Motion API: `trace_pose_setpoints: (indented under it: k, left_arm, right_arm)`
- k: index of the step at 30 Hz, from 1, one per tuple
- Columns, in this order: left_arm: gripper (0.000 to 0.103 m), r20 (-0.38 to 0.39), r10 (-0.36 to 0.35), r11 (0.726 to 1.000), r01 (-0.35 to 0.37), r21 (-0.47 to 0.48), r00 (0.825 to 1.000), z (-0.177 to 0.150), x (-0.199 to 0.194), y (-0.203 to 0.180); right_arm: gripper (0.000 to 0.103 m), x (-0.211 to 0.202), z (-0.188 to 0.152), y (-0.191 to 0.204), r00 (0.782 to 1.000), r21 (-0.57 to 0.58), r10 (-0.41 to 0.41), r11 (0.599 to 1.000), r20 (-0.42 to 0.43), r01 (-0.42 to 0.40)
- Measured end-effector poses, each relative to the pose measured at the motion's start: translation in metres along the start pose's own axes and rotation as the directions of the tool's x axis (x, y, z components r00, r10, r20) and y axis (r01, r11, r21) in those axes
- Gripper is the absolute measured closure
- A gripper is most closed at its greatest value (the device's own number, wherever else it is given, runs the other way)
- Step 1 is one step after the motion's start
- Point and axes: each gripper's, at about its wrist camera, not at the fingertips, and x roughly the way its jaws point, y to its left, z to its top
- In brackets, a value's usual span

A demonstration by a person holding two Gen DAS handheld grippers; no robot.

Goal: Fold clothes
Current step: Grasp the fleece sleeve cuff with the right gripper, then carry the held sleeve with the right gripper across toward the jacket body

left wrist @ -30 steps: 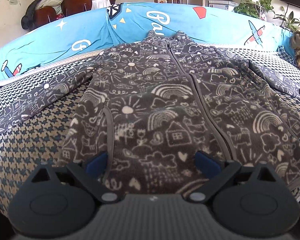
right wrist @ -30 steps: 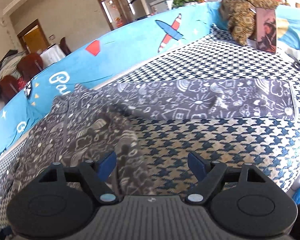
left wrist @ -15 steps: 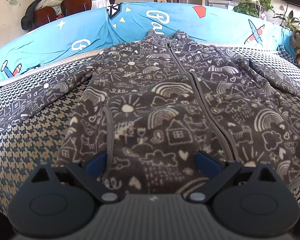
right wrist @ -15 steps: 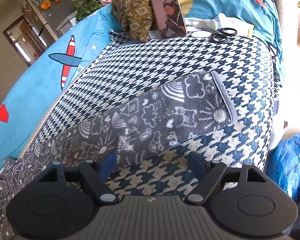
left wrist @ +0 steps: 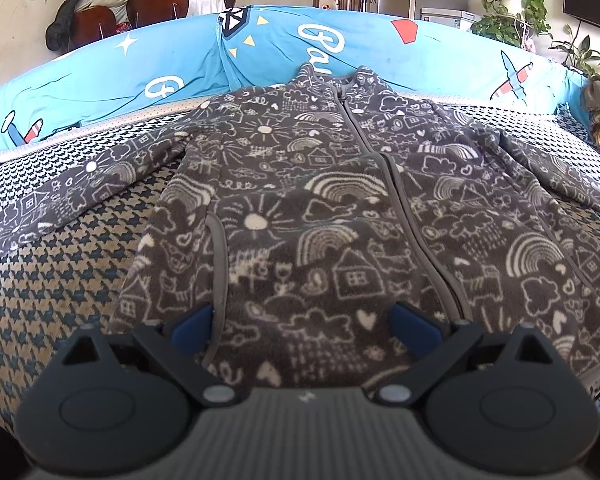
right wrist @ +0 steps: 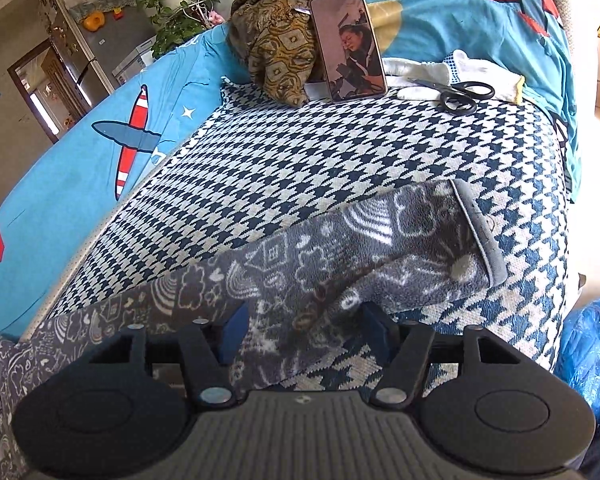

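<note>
A grey fleece zip jacket (left wrist: 324,216) with white doodle print lies flat, front up, on a houndstooth sofa seat (left wrist: 60,272), sleeves spread to both sides. My left gripper (left wrist: 302,322) is open and empty just above the jacket's hem. In the right wrist view the jacket's right sleeve (right wrist: 380,248) runs to its cuff (right wrist: 480,232). My right gripper (right wrist: 304,330) is down on the sleeve near the cuff, jaws partly closed with bunched fabric between them, the fingers apart.
A phone (right wrist: 348,44) leans on a brown patterned cloth (right wrist: 276,36) at the sofa's end, with scissors (right wrist: 456,94) and white cloths beside it. A blue printed cover (left wrist: 340,48) drapes the backrest. A blue plastic bag (right wrist: 592,352) lies right of the sofa edge.
My right gripper swung right along the sleeve toward the cuff, dropped onto it and narrowed around the fabric. My left gripper has barely moved.
</note>
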Motion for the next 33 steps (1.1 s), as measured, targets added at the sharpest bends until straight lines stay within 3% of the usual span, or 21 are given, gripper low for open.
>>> trace_pose_setpoints:
  k: [1,3,4,8,11,19,26,33]
  left_arm:
    - [0.005,0.0,0.0,1.0,0.0,0.0,1.0,0.0,0.0,0.0]
    - [0.005,0.0,0.0,1.0,0.0,0.001,1.0,-0.001,0.0,0.0]
    - [0.005,0.0,0.0,1.0,0.0,0.002,1.0,-0.001,0.0,0.0]
    - [0.004,0.0,0.002,1.0,-0.002,0.004,1.0,-0.001,0.001,0.0]
    - [0.004,-0.001,0.003,1.0,-0.003,0.001,1.0,0.0,0.003,0.0]
    - [0.003,-0.009,-0.014,1.0,0.014,-0.017,1.0,0.007,0.01,0.003]
    - [0.003,-0.011,-0.021,0.999,0.021,-0.043,1.0,0.02,0.016,0.008]
    - [0.003,-0.007,-0.026,0.997,0.026,-0.074,1.0,0.022,0.018,0.011]
  right_arm:
    - [0.058,0.002,0.001,0.002,1.0,-0.012,-0.002,1.0,0.005,0.003]
    - [0.087,0.006,0.002,0.006,1.0,-0.037,-0.003,0.999,0.01,0.004]
    - [0.088,0.008,0.002,0.009,1.0,-0.048,0.0,0.999,0.011,0.0]
    - [0.09,0.006,0.004,0.019,0.998,-0.069,0.058,0.996,0.019,-0.056]
    - [0.09,0.0,0.003,0.031,0.987,-0.087,0.16,0.984,0.016,-0.158]
    - [0.09,-0.013,-0.004,0.072,0.916,-0.151,0.401,0.905,-0.004,-0.397]
    - [0.09,-0.009,-0.009,0.093,0.899,-0.166,0.437,0.884,-0.037,-0.436]
    - [0.083,0.006,-0.016,0.091,0.881,-0.16,0.444,0.869,-0.166,-0.468]
